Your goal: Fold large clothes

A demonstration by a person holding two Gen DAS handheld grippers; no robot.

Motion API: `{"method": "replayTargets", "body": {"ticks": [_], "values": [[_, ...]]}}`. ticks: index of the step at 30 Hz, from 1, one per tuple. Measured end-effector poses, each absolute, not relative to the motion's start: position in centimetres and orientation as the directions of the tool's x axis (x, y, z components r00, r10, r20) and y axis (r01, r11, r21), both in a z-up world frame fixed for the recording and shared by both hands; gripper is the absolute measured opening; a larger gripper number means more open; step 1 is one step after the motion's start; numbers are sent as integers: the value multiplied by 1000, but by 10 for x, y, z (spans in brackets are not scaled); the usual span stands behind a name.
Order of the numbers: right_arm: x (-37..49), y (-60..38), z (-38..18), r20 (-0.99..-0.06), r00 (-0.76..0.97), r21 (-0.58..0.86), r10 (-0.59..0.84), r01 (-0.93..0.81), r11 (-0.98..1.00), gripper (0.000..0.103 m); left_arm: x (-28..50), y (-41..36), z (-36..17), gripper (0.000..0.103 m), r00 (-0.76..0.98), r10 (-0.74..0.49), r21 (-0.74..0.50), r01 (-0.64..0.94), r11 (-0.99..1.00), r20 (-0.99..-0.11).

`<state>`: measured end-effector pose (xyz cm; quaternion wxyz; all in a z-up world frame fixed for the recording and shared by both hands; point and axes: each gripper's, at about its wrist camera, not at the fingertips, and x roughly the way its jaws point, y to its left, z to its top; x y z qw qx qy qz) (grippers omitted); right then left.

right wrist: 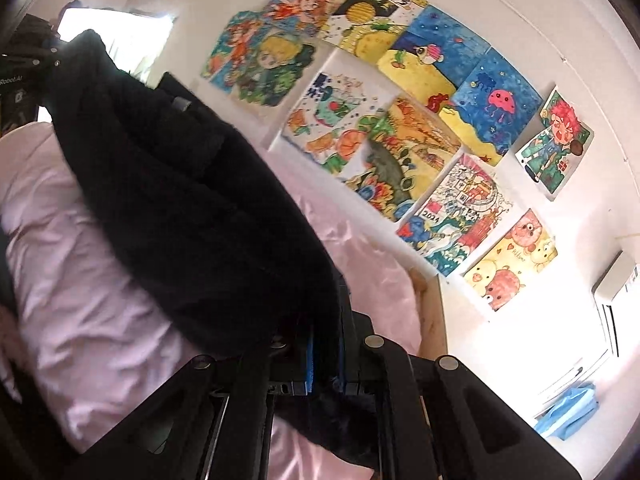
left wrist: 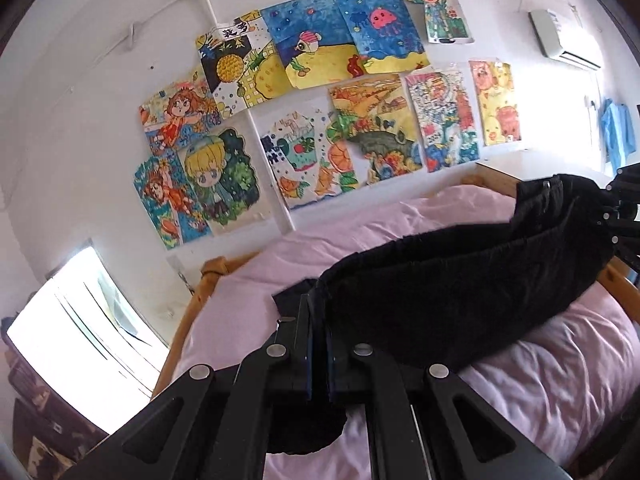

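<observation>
A large black garment (left wrist: 452,280) hangs stretched between my two grippers above a bed with a pink sheet (left wrist: 560,380). My left gripper (left wrist: 318,312) is shut on one end of the garment, its blue pads pressed on the cloth. The right gripper shows at the far right of the left wrist view (left wrist: 624,216), holding the other end. In the right wrist view the garment (right wrist: 192,208) fills the left centre, and my right gripper (right wrist: 326,344) is shut on its edge. The left gripper shows at the upper left there (right wrist: 28,56).
The bed's wooden frame (left wrist: 184,320) runs along the wall. Several children's drawings (left wrist: 312,100) cover the white wall behind the bed. A bright window (left wrist: 80,340) is at the left. An air conditioner (left wrist: 564,40) and a blue cloth (left wrist: 616,136) are at the right.
</observation>
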<state>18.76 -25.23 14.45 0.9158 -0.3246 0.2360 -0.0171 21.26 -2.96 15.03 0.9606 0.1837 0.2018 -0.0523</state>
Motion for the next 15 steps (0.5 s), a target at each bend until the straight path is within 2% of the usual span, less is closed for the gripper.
{"method": "replayTargets", "body": {"ticks": [10,15], "values": [[308,-259,140,-366,905,-612,-217,-58,789,7,313,-48,155,5,919,53,373,106,922,-391],[365,-256,125,-369,900,-626,-233,-55,778,7,369,-60,140,5,900,115,407,74,910,-421]]}}
